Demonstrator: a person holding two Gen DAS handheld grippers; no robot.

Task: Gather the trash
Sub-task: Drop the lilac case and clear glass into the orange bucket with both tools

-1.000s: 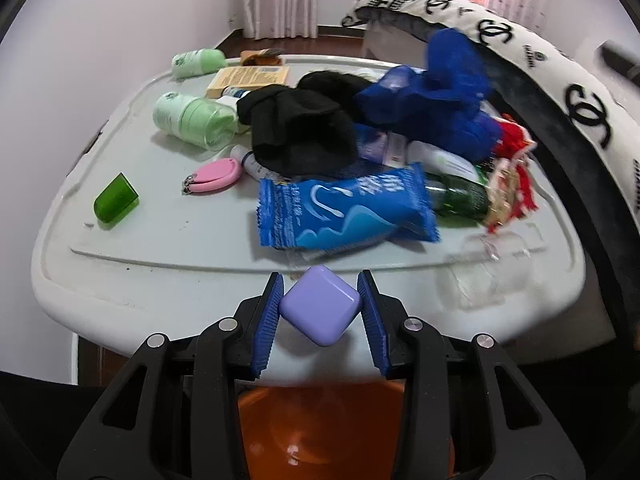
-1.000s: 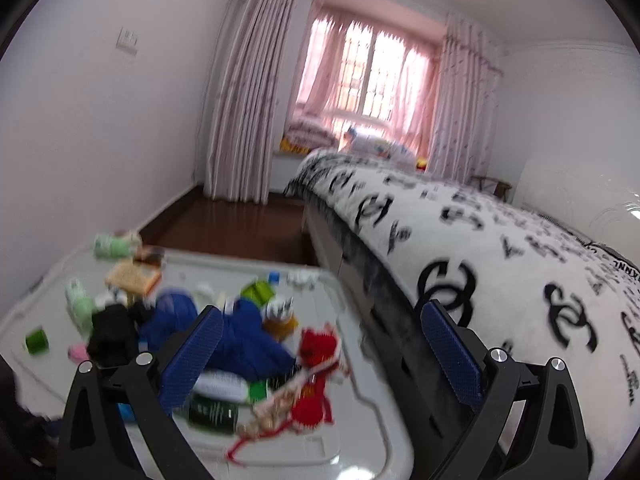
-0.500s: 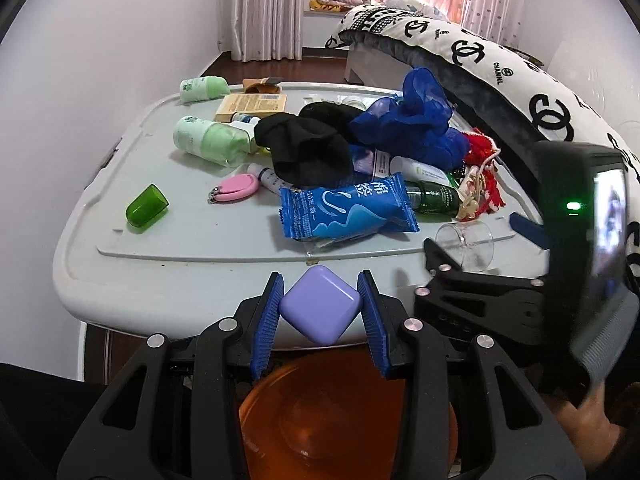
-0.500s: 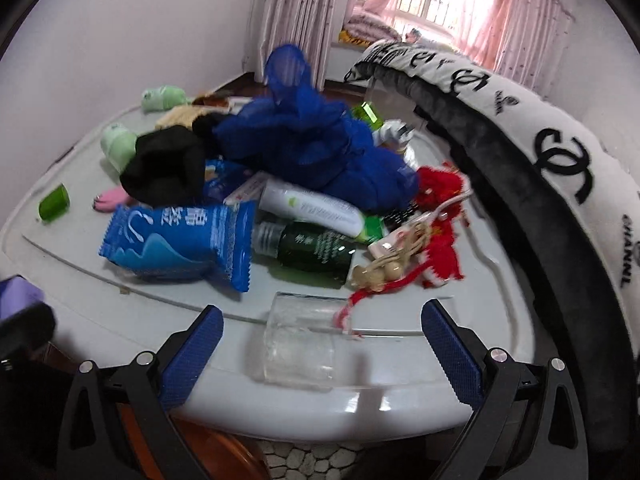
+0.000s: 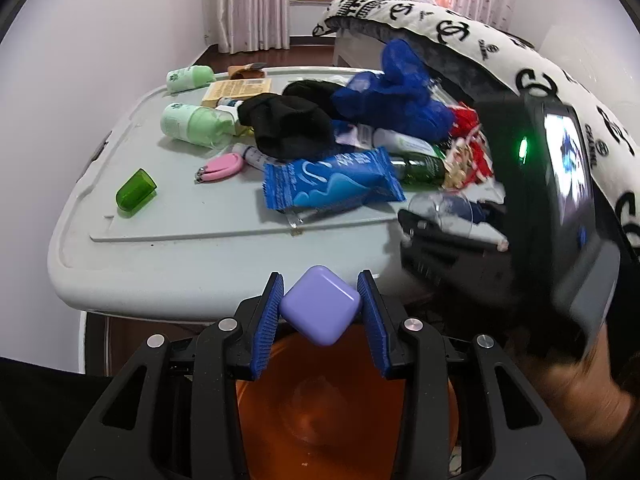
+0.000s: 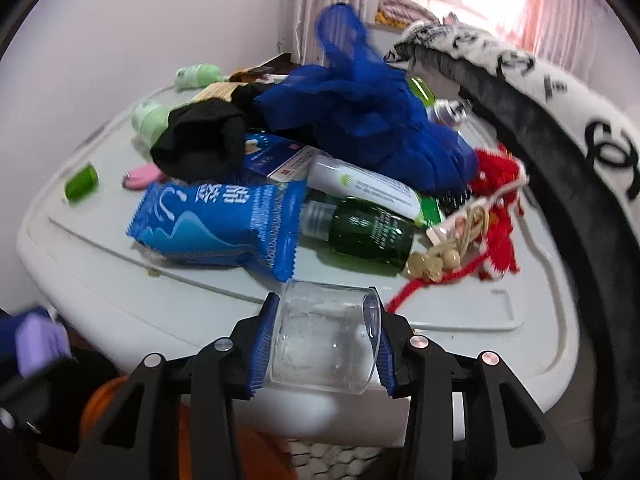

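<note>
My left gripper (image 5: 320, 320) is shut on a small purple case (image 5: 320, 305) and holds it above an orange bin (image 5: 348, 412), just off the front edge of the grey table (image 5: 180, 268). My right gripper (image 6: 325, 340) is shut on a clear plastic cup (image 6: 325, 336) lying on its side at the table's front edge (image 6: 460, 376); the cup also shows in the left wrist view (image 5: 444, 210). A blue snack wrapper (image 5: 332, 180) lies mid-table, also in the right wrist view (image 6: 216, 216).
The table holds a dark green bottle (image 6: 360, 228), a white tube (image 6: 360, 184), blue cloth (image 6: 360, 108), black cloth (image 5: 288, 124), red tassels (image 6: 500, 200), green bottles (image 5: 192, 122), a green cap (image 5: 136, 192) and a pink clipper (image 5: 222, 166). A bed (image 5: 500, 40) flanks the right.
My right gripper has swung down from the room to the table's front edge and closed on the clear cup. My left gripper keeps hold of the purple case over the bin.
</note>
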